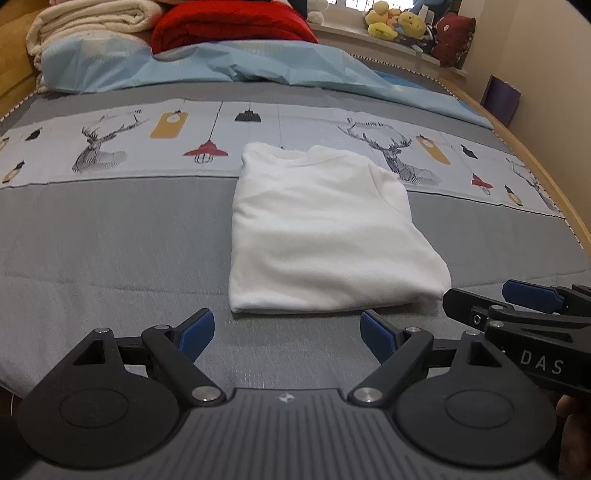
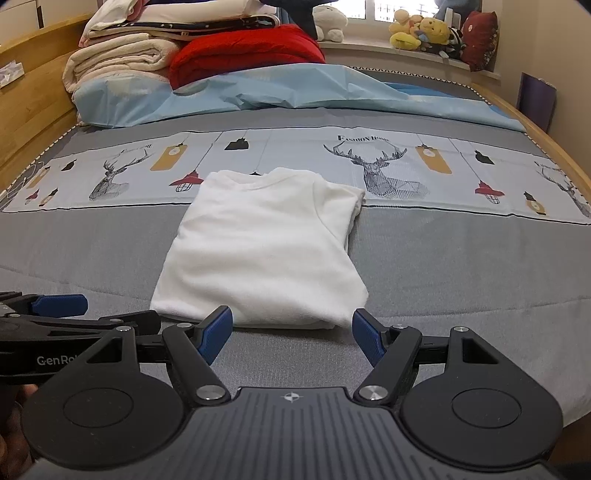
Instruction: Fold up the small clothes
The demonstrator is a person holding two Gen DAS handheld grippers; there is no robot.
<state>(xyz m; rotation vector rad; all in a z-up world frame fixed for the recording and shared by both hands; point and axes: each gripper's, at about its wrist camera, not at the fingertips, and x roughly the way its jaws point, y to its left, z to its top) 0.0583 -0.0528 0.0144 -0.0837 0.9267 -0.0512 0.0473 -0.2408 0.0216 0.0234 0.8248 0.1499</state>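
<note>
A white shirt [image 1: 325,229] [image 2: 258,251] lies folded into a flat rectangle on the grey bed cover [image 1: 110,240], neckline at its far end. My left gripper [image 1: 288,332] is open just before the shirt's near left corner, with only bed cover between its blue pads [image 1: 199,330]. My right gripper [image 2: 291,334] is open at the shirt's near edge; the fold's near right corner sits just ahead of its spread pads [image 2: 218,332], which are not touching it. Each gripper shows side-on in the other's view: the right gripper [image 1: 517,302] and the left gripper [image 2: 74,314].
A printed band with deer and lamps [image 2: 384,173] crosses the cover behind the shirt. Further back lie a light blue sheet [image 1: 258,66], a red quilt [image 1: 229,26] and cream blankets [image 1: 92,22]. Plush toys [image 2: 421,29] sit on the window sill. A wooden bed frame [image 1: 535,166] borders the right side.
</note>
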